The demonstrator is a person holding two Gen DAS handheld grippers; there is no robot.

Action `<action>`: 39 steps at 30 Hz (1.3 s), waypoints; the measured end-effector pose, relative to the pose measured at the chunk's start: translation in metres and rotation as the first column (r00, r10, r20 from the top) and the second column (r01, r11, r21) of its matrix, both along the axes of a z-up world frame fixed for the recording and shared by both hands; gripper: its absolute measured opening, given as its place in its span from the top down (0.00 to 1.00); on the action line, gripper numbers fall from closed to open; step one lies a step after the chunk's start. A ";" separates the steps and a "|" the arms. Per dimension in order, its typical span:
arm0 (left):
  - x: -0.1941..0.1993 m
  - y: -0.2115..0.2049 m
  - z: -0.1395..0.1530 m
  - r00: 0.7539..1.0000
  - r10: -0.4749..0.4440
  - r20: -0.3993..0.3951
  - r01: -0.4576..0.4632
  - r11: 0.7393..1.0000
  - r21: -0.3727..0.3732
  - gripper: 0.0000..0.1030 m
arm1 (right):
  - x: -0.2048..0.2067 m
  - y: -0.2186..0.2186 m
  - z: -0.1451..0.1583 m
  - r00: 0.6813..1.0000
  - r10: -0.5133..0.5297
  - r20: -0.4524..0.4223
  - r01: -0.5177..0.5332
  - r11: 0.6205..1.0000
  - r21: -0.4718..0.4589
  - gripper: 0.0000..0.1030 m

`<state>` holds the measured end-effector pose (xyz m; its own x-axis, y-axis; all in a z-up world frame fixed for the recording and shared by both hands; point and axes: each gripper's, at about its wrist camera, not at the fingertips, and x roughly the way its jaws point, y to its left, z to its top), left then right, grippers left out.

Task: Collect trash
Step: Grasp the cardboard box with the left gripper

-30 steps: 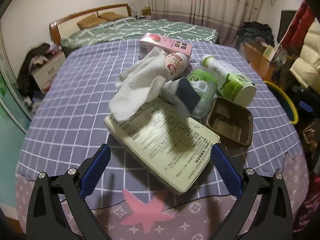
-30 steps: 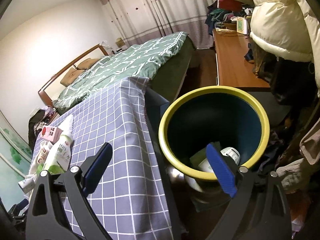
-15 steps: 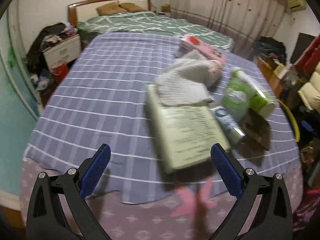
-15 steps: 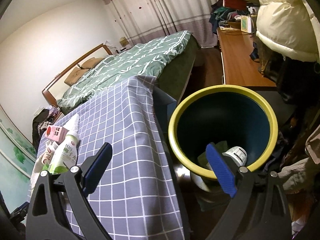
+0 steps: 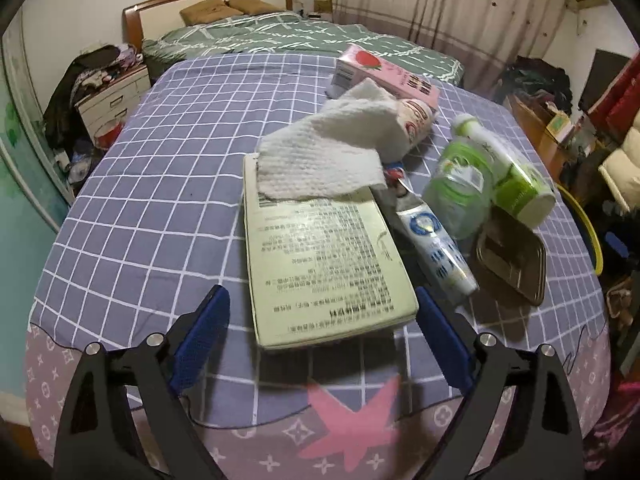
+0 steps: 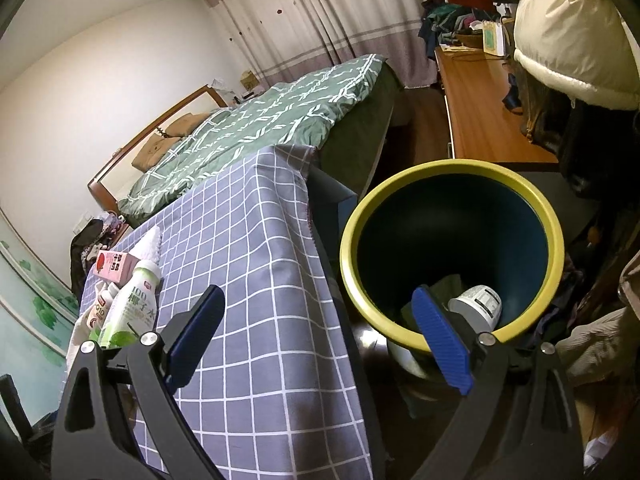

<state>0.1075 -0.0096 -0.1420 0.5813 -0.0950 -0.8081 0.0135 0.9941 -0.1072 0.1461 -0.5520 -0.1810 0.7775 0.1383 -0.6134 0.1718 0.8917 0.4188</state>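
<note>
Left tongs (image 5: pixel 322 330): jaws wide but closing, with the near end of the flat printed carton (image 5: pixel 320 256) between the blue pads (image 5: pixel 200 340), which do not yet touch it. Since a second ago this view has swung across the checked surface (image 5: pixel 160 168) and returned to face the carton end-on, so the carton is probably the next piece to be lifted. Beyond it lie a white paper towel (image 5: pixel 332 156), a toothpaste tube (image 5: pixel 436 252), a dark tray (image 5: pixel 512 260), a green-labelled bottle (image 5: pixel 508 168) and a pink carton (image 5: pixel 384 76).

Right tongs (image 6: pixel 320 336): wide and empty, unmoved over the yellow-rimmed bin (image 6: pixel 452 172), which already holds a white container (image 6: pixel 478 306).

Hidden or unclear: the towel covers the carton's far end and part of a small bottle behind it; the clear bottle beside the tube is blurred; the bin's floor lies in shadow.
</note>
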 end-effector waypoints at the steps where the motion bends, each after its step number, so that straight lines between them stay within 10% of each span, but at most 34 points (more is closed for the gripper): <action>1: 0.004 0.000 0.000 1.000 0.001 0.003 -0.001 1.000 -0.005 0.11 | 0.000 0.001 0.000 1.000 0.003 0.000 -0.003 1.000 0.001 0.13; 15: 0.049 -0.003 -0.009 0.999 0.002 -0.037 0.000 0.998 0.061 0.25 | -0.001 0.007 0.002 1.000 0.031 0.000 -0.031 1.000 -0.003 0.13; 27: -0.013 0.015 -0.001 0.989 -0.106 -0.102 0.110 0.993 0.036 0.28 | 0.001 0.011 0.001 0.999 0.052 -0.005 -0.052 0.999 0.013 0.13; 39: -0.064 0.014 0.053 0.981 -0.184 0.055 0.182 0.983 0.033 0.28 | -0.013 0.008 0.008 0.998 0.054 0.017 -0.054 0.998 0.015 0.13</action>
